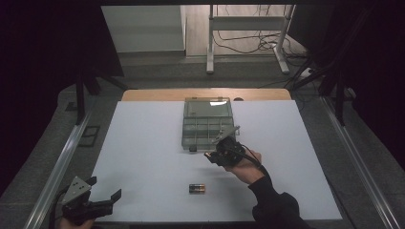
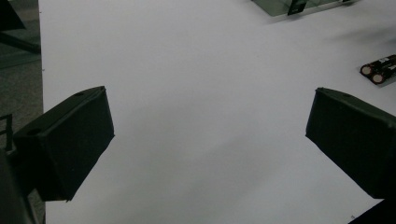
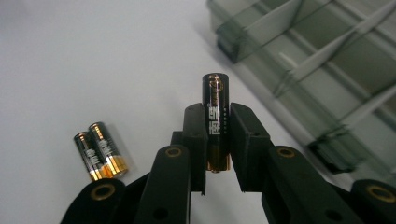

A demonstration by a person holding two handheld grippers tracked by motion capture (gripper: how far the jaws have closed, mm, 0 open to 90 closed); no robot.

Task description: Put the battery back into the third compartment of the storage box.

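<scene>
My right gripper is shut on a black and gold battery that stands upright between its jaws. In the high view that gripper hovers just in front of the clear compartment box, whose lid is open. Two more batteries lie side by side on the white table, nearer the person; they also appear as a pair to the left in the right gripper view and as a pair at the right edge of the left gripper view. My left gripper rests open at the table's front left corner, jaws wide apart over bare table.
The clear box has several divided compartments and a dark latch on its front wall. The white table surface ends in a wooden strip at the back. Metal rails run along both sides of the table.
</scene>
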